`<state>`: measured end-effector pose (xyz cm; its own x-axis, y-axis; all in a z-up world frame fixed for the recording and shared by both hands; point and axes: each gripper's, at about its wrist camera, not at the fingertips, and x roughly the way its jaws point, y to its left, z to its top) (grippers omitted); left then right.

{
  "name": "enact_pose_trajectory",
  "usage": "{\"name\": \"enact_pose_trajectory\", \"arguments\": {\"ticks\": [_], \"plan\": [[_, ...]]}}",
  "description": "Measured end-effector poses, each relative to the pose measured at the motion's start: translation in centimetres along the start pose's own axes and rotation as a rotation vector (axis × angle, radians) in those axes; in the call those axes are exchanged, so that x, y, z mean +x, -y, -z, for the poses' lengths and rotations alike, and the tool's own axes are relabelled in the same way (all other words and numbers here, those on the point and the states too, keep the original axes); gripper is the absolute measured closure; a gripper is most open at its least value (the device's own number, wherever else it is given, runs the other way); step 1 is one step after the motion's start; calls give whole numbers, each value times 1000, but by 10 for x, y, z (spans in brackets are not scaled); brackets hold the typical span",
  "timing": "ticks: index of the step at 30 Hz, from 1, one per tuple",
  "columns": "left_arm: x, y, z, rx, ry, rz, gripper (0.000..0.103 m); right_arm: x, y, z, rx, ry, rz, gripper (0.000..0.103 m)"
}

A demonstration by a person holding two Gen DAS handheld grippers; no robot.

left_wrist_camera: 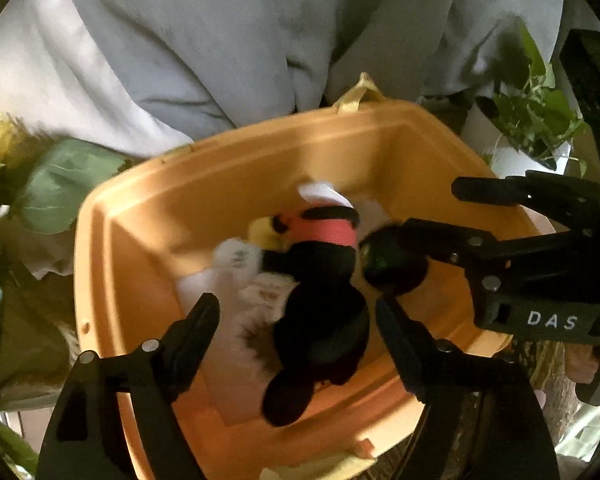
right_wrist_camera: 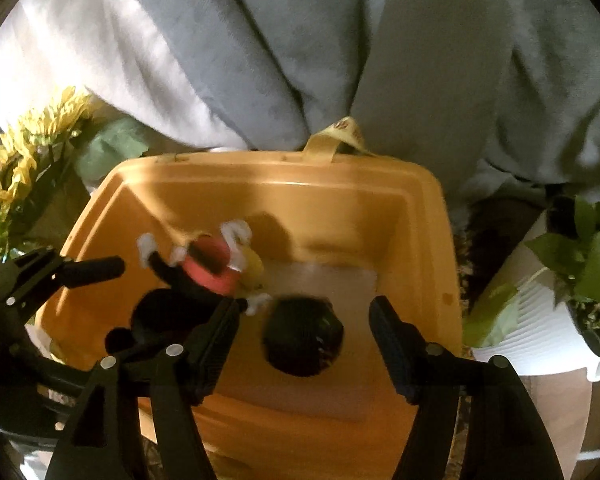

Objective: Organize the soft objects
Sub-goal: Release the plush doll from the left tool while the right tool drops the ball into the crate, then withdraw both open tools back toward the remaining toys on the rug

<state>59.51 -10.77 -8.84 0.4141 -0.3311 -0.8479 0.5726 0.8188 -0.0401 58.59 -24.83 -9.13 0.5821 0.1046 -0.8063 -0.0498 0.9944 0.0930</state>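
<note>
Plush toy motion-blurred, face unreadable; dark round object unidentifiable; potted plant cut by edge.

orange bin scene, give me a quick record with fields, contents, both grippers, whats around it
container: orange plastic bin, open top, yellow strap handle at its far rim
contents: black plush toy with red band, dark round soft object beside it, both in the bin
left gripper: open, fingers either side of the plush toy, pads not pressing it
right gripper: open above the dark round object, not gripping
surroundings: grey cloth behind the bin, yellow artificial flowers, leafy plant in a white pot
</note>
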Motion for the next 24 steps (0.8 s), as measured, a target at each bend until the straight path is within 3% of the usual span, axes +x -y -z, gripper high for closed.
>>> {"name": "enact_pose_trajectory", "arguments": {"ticks": [14,24], "plan": [[-50,10,17,-144,117,-169,23,-43,1,13,17,90,54,35],[-100,40,48,-191,238,-195,22,-97,-1,40,14,189,84,35]]}}
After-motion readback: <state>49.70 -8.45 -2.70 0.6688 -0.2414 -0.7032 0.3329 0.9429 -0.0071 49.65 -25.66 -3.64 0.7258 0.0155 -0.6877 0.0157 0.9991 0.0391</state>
